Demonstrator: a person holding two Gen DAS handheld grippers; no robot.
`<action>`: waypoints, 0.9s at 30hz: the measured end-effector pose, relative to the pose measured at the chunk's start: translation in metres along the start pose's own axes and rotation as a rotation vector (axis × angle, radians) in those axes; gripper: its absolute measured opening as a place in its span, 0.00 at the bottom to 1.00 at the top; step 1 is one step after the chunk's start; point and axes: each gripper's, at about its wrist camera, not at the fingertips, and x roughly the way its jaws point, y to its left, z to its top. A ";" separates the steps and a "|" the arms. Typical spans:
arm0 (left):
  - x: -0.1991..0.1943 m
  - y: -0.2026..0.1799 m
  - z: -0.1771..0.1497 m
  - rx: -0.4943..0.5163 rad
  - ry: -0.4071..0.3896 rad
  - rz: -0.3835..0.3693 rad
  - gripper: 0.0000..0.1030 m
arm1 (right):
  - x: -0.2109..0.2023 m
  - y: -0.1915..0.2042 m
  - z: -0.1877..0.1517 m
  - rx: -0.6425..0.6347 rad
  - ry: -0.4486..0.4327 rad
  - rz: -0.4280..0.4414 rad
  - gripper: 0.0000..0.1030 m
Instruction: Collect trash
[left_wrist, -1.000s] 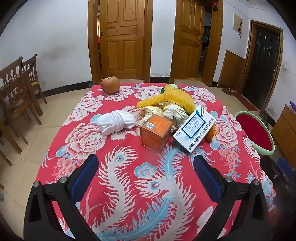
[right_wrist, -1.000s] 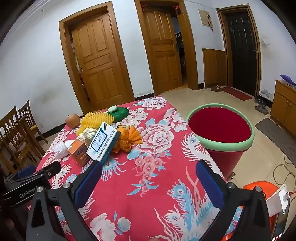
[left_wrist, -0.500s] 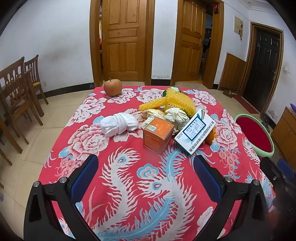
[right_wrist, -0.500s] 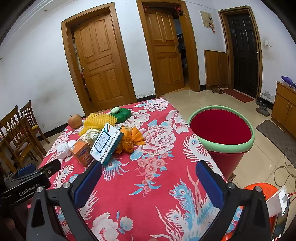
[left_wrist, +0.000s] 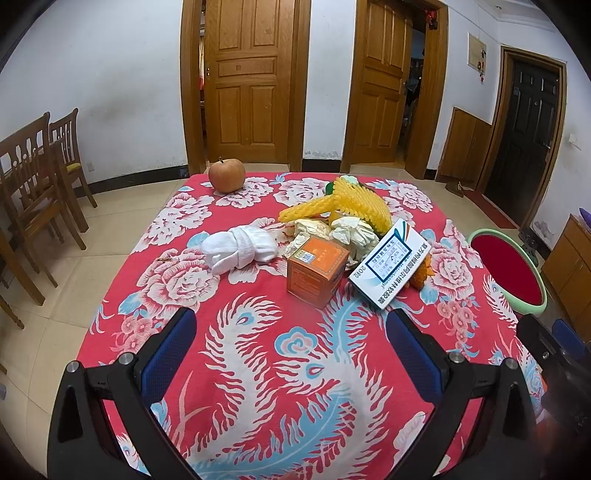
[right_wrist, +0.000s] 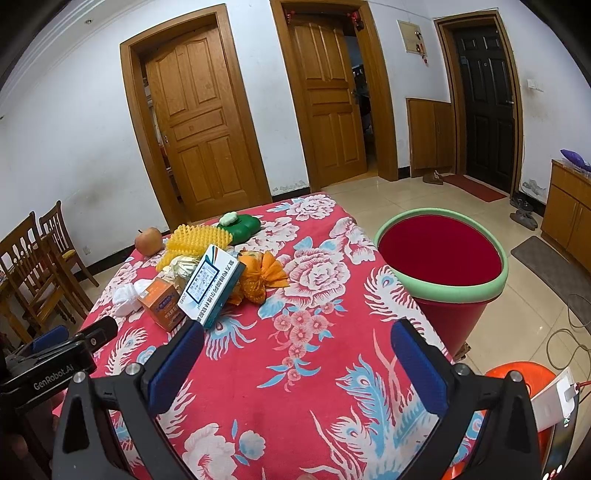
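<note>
A pile of trash lies mid-table: an orange box (left_wrist: 317, 276), a white and blue carton (left_wrist: 390, 268), crumpled paper (left_wrist: 351, 232), yellow foam netting (left_wrist: 351, 203) and orange netting (right_wrist: 258, 279). The box (right_wrist: 162, 303) and carton (right_wrist: 211, 286) also show in the right wrist view. A red bin with a green rim (right_wrist: 441, 260) stands on the floor right of the table. My left gripper (left_wrist: 291, 334) is open and empty, short of the box. My right gripper (right_wrist: 295, 349) is open and empty over the cloth.
The table has a red floral cloth (left_wrist: 258, 350). An apple (left_wrist: 226, 175) sits at the far edge, white rolled socks (left_wrist: 240, 248) left of the pile, a green object (right_wrist: 239, 223) behind it. Wooden chairs (left_wrist: 33, 177) stand left. An orange stool (right_wrist: 524, 384) is near right.
Both grippers have drawn slightly nearer the pile and tilted up a little. Nothing on the table has moved. Both stay open.
</note>
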 end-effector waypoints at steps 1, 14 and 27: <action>0.000 0.000 0.000 0.000 0.000 0.000 0.98 | 0.000 0.000 0.000 0.000 0.001 0.000 1.00; 0.000 0.000 -0.001 0.000 -0.002 0.000 0.98 | 0.001 -0.002 0.000 0.006 0.005 -0.001 1.00; -0.001 0.004 0.001 0.001 -0.002 0.001 0.98 | 0.002 -0.001 -0.001 0.007 0.005 0.001 1.00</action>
